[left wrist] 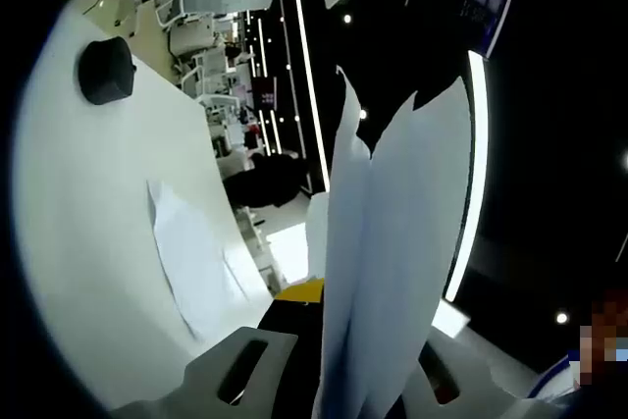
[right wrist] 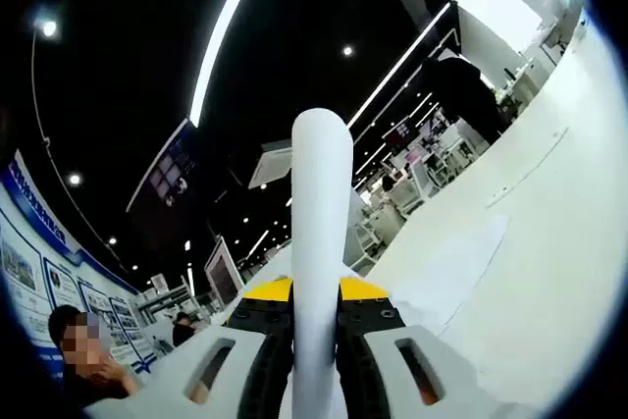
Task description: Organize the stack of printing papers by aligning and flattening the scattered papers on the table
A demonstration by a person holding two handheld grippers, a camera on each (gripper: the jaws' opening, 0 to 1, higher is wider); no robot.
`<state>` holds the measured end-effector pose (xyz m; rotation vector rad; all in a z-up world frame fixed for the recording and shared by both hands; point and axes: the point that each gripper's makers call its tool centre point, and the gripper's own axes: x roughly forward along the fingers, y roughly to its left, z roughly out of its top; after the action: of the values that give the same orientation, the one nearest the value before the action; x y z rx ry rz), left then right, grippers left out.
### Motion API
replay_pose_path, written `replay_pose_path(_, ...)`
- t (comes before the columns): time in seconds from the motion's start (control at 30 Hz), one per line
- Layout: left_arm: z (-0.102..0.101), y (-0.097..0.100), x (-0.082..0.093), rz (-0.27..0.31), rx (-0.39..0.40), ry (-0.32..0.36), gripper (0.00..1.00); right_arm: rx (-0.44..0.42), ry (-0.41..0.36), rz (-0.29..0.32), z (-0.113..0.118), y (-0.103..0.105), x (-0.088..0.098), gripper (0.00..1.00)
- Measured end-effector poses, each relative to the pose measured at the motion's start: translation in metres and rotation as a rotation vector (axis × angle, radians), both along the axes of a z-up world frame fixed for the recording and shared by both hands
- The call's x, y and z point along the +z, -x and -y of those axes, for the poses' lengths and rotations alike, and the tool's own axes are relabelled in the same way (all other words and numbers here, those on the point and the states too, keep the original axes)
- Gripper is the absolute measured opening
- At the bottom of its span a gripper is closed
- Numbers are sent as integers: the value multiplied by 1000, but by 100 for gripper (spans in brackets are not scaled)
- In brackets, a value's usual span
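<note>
Both views are rolled steeply, so the white tabletop (left wrist: 98, 242) is seen at the left of the left gripper view and at the right of the right gripper view. Paper (right wrist: 321, 272) is seen very close in each, and the dark ceiling with its light strips (left wrist: 306, 66) is shared.

White printing papers (left wrist: 392, 242) stand in the pale grey left gripper (left wrist: 339, 380). A white sheet (left wrist: 191, 252) lies on the white table (left wrist: 78, 203), beside a black round object (left wrist: 106, 70).

The right gripper (right wrist: 316, 360) is grey, black and yellow.

In the left gripper view the white bench (left wrist: 88, 233) lies mostly bare; a loose sheet (left wrist: 191, 262) rests flat on it, and a round black object (left wrist: 106, 70) sits well apart near its far end. In the right gripper view another sheet (right wrist: 451, 272) lies flat on open bench surface.
</note>
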<state>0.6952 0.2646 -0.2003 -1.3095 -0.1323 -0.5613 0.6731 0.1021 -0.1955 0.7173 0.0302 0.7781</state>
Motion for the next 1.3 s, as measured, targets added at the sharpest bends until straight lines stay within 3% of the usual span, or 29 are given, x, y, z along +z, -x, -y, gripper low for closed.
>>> replay_pose_path(0.47, 1, -1, 0, -4, 2, 1, 10, 29, -1, -58, -17, 11, -18, 10)
replay_pose_path(1.3, 3, -1, 0, -5, 2, 0, 10, 143, -31, -125, -40, 31, -30, 10)
